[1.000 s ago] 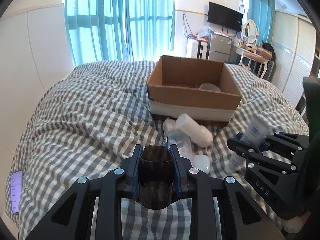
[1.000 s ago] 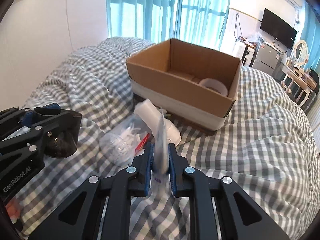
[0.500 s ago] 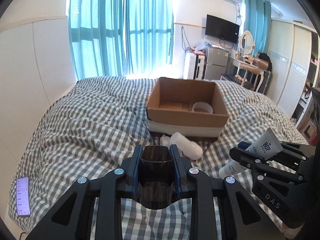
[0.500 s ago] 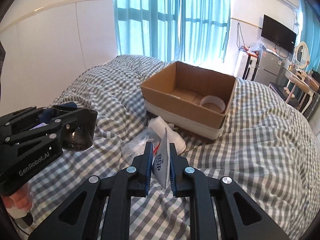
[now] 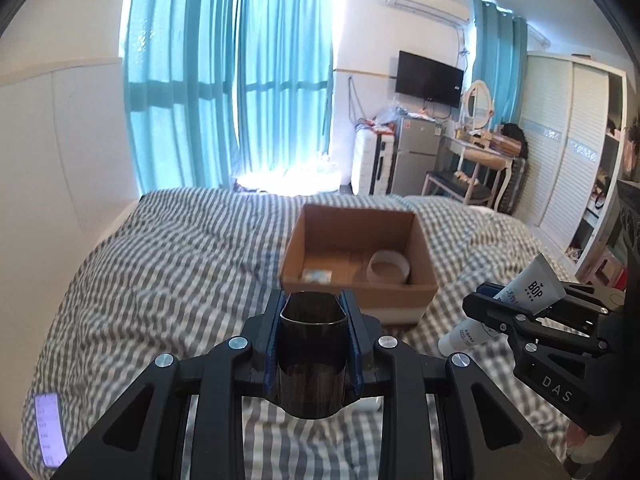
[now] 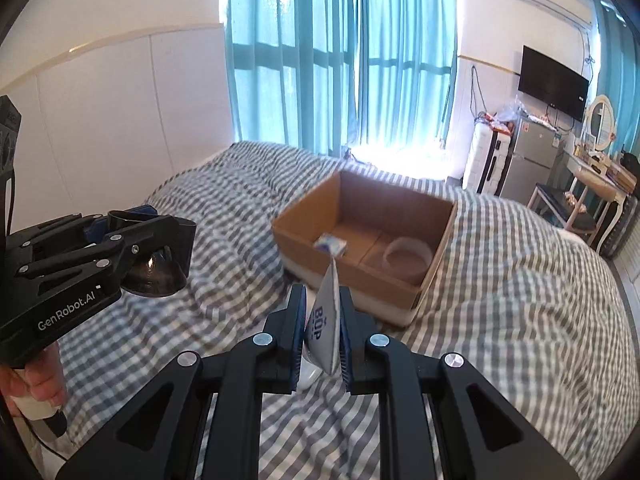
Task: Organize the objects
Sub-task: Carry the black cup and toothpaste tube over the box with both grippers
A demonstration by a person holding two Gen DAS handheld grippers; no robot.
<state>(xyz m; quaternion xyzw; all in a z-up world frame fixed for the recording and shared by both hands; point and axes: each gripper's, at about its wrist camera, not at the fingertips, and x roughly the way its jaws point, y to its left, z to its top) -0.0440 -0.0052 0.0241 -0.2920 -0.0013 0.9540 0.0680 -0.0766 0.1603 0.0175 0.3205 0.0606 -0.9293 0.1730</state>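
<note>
- A lit phone [image 5: 50,430] lies at the far left edge of a bed [image 5: 168,264] covered in a grey-and-white checked duvet.
- The left tongs [image 5: 313,334] are clamped on a dark, smoky translucent cup [image 5: 312,360], held upright above the bed with its open mouth facing up; from the right wrist view the same tongs [image 6: 132,236] show at the left, and a hand [image 6: 34,386] grips their handle.
- Beyond the cup, an open cardboard box [image 5: 356,268] sits on the duvet near the middle of the bed; inside it lie a small pale packet [image 5: 317,275] at the left and a clear round container [image 5: 389,267] at the right.
- The right tongs [image 6: 322,334] are closed on a white squeeze tube [image 6: 325,328] printed "BOP", its flat crimped end pointing up toward the box [image 6: 360,240] and its cap end hanging below the pads.
- In the left wrist view the right tongs [image 5: 504,312] hang in the air just right of the box, with the tube [image 5: 516,300] slanting through them.
- Teal curtains [image 5: 224,80] cover the window behind the bed; a wall-mounted television [image 5: 430,79] and a small fridge [image 5: 416,156] stand at the right.
</note>
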